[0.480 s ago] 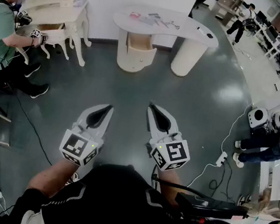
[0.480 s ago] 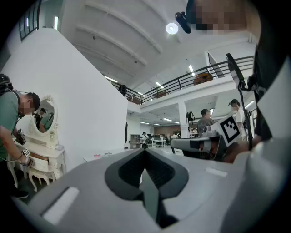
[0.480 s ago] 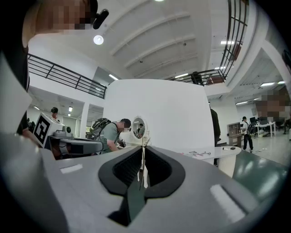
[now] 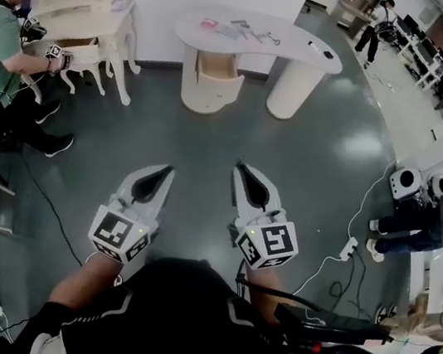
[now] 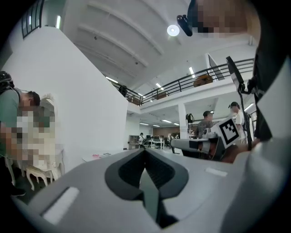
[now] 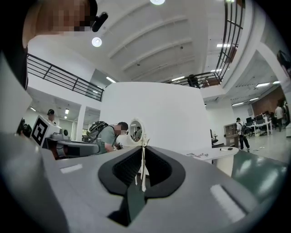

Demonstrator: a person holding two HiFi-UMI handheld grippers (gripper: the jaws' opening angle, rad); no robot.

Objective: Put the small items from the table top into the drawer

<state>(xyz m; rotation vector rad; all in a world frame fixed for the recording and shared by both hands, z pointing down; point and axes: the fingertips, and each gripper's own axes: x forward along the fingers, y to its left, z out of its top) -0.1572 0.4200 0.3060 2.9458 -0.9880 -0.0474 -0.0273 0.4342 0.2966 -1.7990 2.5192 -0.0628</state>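
Head view: your left tool [image 4: 168,172] and right tool [image 4: 241,170] hang clenched on nothing above the floor [image 4: 317,159]; the small items [image 4: 238,28] lie on the far surface [image 4: 310,51], over its open drawer [image 4: 215,67].

Small items [image 4: 240,28] lie on the table [image 4: 298,44], an open drawer [image 4: 217,67] below, a dressing table [image 4: 104,22] to its left.

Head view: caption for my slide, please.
Grey left tool and right tool, shut, face the white curved table with its open drawer.
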